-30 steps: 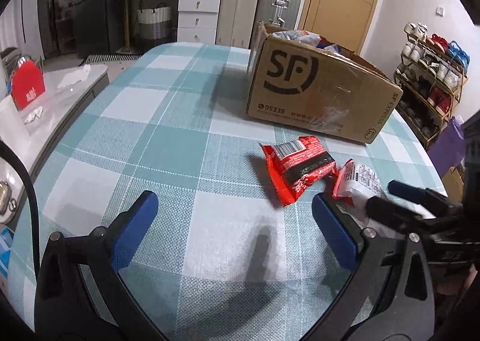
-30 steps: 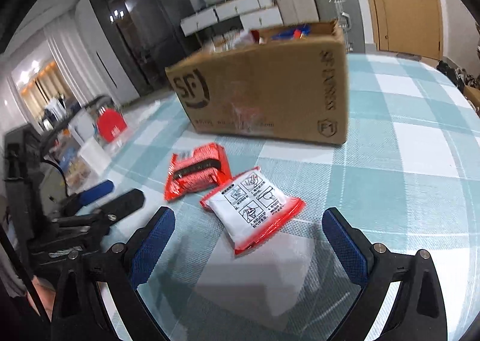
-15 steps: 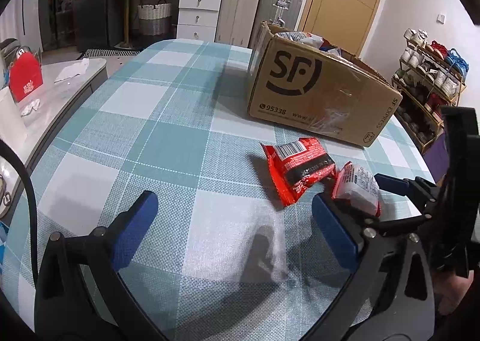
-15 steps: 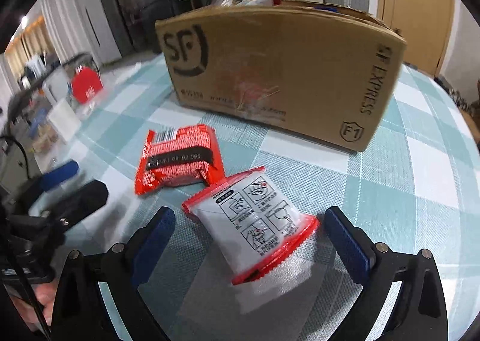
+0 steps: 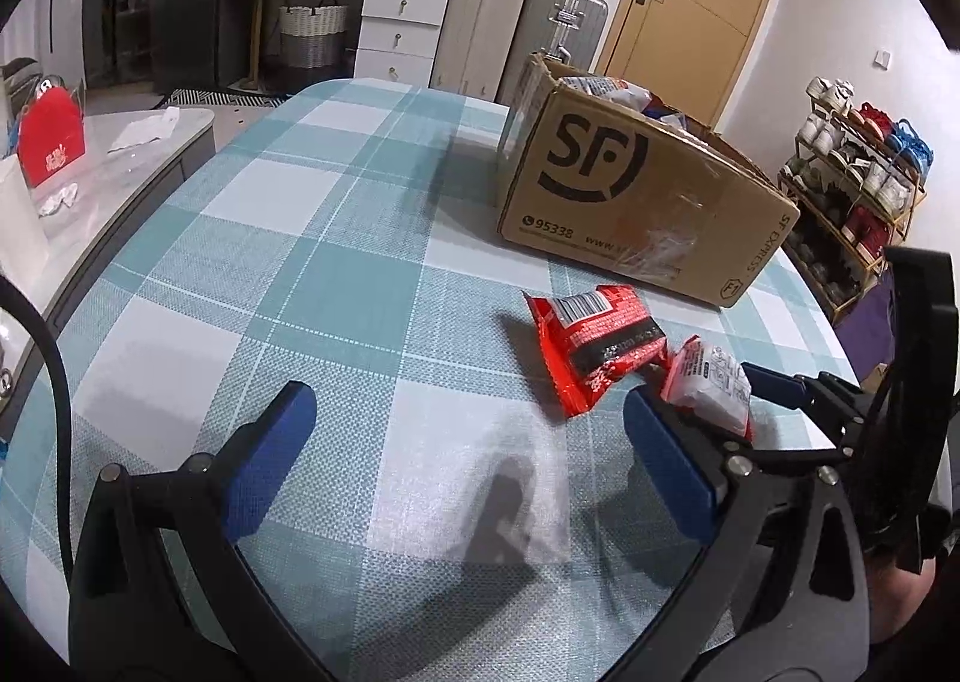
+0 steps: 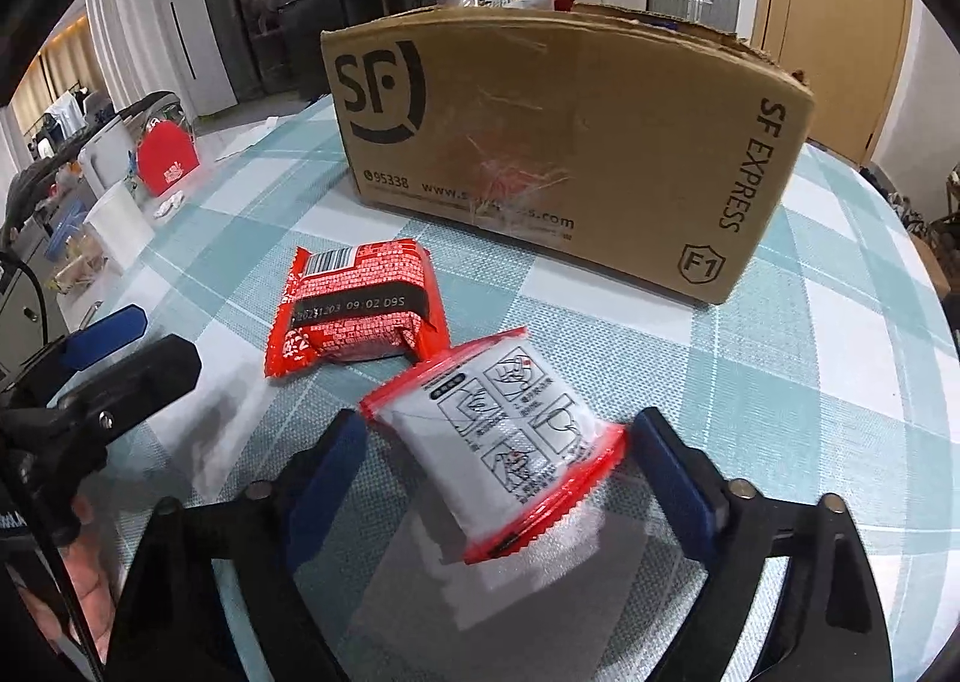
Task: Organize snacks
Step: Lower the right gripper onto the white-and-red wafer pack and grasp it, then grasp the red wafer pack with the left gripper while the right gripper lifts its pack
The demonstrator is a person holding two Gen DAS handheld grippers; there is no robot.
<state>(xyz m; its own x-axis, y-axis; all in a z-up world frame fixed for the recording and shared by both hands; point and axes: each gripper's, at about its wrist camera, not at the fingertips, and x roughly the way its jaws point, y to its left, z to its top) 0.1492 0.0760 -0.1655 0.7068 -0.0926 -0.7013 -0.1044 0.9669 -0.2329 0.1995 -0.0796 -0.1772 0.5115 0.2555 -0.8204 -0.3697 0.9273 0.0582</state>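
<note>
A white snack packet with red edges (image 6: 510,442) sits between the blue pads of my right gripper (image 6: 495,430). Its jaws are closing and both pads touch the packet's red edges. In the left wrist view the same packet (image 5: 711,388) stands tilted up in the right gripper (image 5: 798,394). A red snack packet (image 6: 360,310) (image 5: 594,346) lies on the checked tablecloth just beyond it. Behind both stands an open cardboard box (image 6: 570,142) (image 5: 630,202) with snacks showing above its rim. My left gripper (image 5: 465,406) hangs open over bare cloth, left of the packets, with nothing between its fingers.
A grey side counter (image 5: 150,166) with a red bag (image 5: 51,142) runs along the table's left edge. A shoe rack (image 5: 858,184) stands off the right edge. White drawers and suitcases (image 5: 564,28) line the far wall.
My right gripper moved in over the white packet and its jaws narrowed onto it; the packet now tilts up. The left gripper stayed where it was.
</note>
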